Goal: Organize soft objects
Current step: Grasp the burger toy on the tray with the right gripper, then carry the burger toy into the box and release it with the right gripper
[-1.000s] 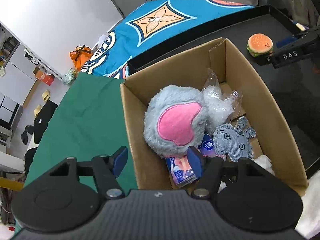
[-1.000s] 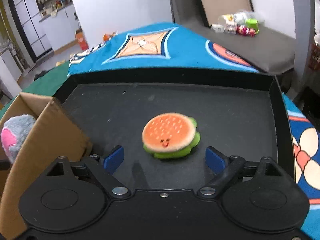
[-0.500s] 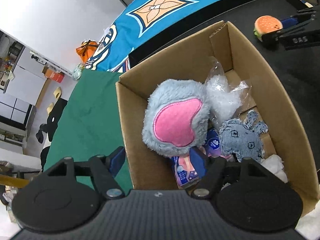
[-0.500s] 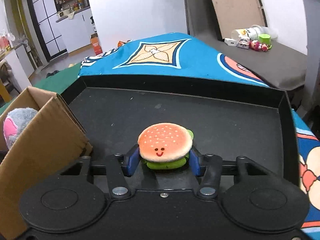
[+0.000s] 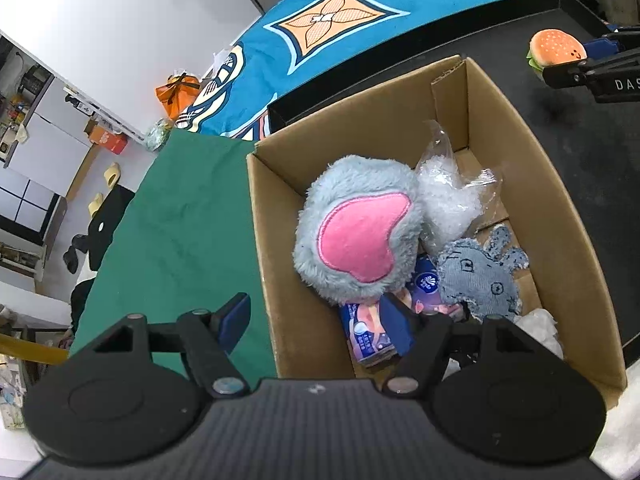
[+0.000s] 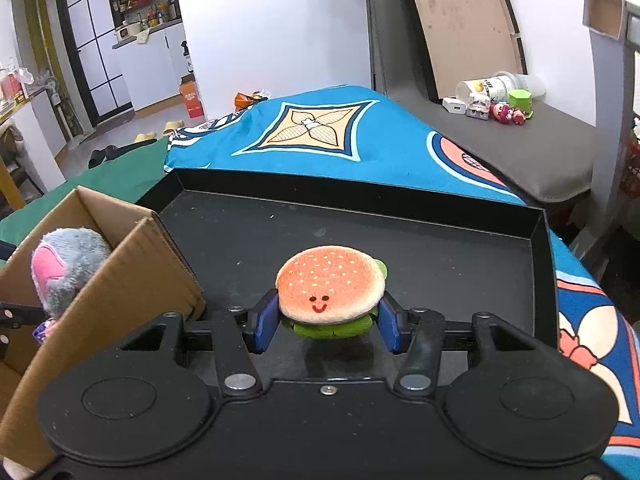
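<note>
My right hand-held gripper point(image 6: 328, 326) pinches the burger plush point(image 6: 330, 294) above the black tray point(image 6: 440, 264). My left hand-held gripper point(image 5: 316, 322) gapes wide, straddling the cardboard box point(image 5: 268, 240) wall near the grey plush point(image 5: 356, 232).

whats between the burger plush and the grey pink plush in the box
In the right wrist view, the cardboard box wall stands between the burger plush and grey-pink plush.

Burger point(image 6: 330, 294): orange bun w/ pale dots, red smile, green lettuce. Pads point(image 6: 267, 322) blue. Tray point(image 6: 440, 256) black. Box point(image 5: 560, 216) brown. Plush point(image 5: 356, 236) grey w/ pink patch. Denim toy point(image 5: 478, 280) blue-grey. Cloth point(image 5: 176, 216) green. Blanket point(image 6: 316, 136) blue, orange diamond.
</note>
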`<state>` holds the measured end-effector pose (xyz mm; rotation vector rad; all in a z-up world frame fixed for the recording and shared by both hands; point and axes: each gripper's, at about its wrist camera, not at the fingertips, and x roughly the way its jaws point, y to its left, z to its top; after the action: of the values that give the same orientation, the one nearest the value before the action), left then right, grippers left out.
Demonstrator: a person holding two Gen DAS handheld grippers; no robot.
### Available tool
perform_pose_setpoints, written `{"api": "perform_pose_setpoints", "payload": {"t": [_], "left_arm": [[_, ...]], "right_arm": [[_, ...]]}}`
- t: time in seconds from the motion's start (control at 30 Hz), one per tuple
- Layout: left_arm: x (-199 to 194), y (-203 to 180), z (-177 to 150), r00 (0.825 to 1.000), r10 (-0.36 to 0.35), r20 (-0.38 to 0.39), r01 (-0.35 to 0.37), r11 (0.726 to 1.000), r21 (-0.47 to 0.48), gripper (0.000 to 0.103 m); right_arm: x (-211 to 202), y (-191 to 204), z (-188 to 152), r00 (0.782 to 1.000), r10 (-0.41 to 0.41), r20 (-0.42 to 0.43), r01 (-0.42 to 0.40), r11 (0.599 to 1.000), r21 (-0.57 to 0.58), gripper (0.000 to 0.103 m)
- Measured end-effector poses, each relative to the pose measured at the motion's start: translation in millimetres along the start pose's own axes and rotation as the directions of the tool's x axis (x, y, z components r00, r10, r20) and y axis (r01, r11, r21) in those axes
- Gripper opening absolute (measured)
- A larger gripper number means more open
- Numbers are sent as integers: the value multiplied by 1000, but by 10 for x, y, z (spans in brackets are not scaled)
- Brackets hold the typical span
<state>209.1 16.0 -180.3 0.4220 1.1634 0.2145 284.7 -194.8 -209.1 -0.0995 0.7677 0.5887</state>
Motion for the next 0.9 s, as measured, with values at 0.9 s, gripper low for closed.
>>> {"api": "perform_pose_setpoints", "payload": {"t": [0.9], "left_arm": [[-2,279,-413,980,-145,135,158,983,-89,36]], "right_arm": [[-606,906,416,999,-24,35,27,995,-97,50]]}}
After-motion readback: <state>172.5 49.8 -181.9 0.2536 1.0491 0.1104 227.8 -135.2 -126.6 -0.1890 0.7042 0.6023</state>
